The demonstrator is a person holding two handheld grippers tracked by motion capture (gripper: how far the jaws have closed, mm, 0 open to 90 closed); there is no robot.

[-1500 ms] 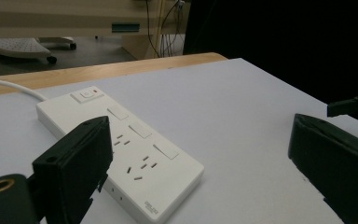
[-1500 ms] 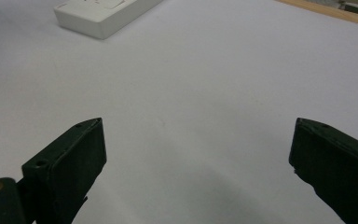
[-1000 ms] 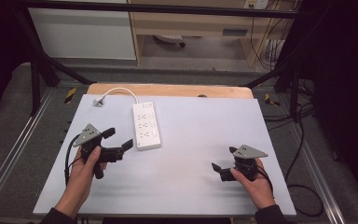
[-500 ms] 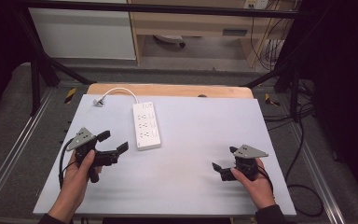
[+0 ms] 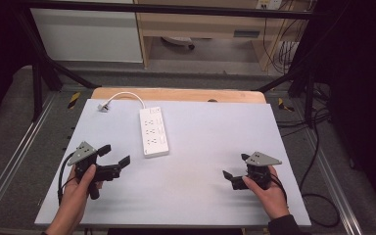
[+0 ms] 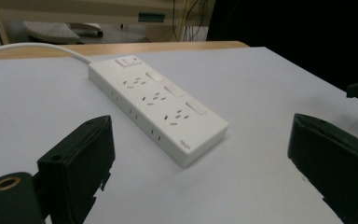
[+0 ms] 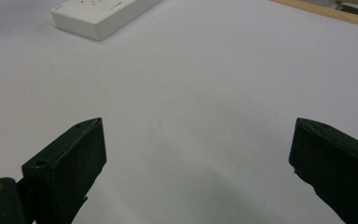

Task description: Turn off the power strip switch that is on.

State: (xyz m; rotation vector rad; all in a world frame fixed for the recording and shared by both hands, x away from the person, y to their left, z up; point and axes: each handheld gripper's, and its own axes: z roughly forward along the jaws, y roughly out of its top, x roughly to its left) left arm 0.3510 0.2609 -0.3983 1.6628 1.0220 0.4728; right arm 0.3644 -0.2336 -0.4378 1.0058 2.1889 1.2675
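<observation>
1. The left gripper (image 5: pixel 113 157) is wide open and empty, near the front left of the table (image 5: pixel 210 142).
2. The right gripper (image 5: pixel 231 177) is also open and empty, well apart.
3. The power strip (image 5: pixel 153 131) lies just beyond the left gripper, its long axis running away from the person; I judge the left hand is nearer.

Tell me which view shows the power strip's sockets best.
The left gripper view: the power strip lies close ahead between the open jaws, its sockets, switch and cord plain. The high view shows the whole strip on the table, but small. The right gripper view catches just one end at the top edge.
</observation>
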